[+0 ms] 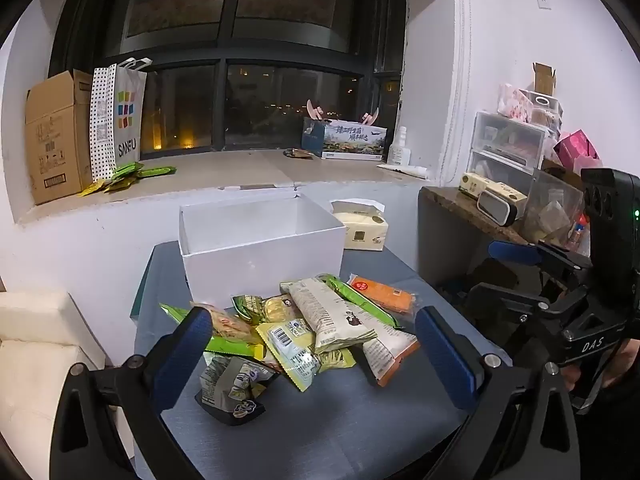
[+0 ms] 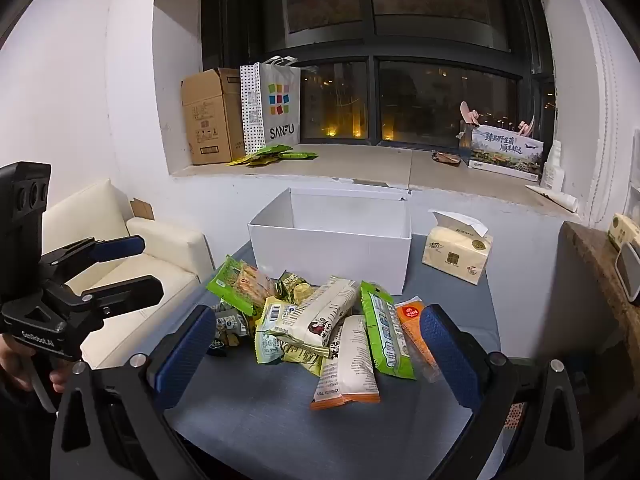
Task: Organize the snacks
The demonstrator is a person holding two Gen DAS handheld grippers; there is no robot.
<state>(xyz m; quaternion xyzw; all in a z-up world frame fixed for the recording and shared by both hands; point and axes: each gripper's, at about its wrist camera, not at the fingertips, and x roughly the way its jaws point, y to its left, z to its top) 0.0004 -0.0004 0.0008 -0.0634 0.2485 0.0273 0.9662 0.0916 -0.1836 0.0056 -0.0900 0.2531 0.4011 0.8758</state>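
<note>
Item: snack packets (image 1: 320,328), loose heap on grey bench (image 1: 340,420), just in front of white open box (image 1: 260,252); box interior shows nothing from these angles, floor partly hidden. Orange packet (image 2: 412,320) at heap's right edge. Tissue pack (image 2: 456,252) beside box. Left hand-held gripper (image 1: 314,344) and right hand-held gripper (image 2: 318,344): both spread wide, holding nothing, poised above heap.
</note>
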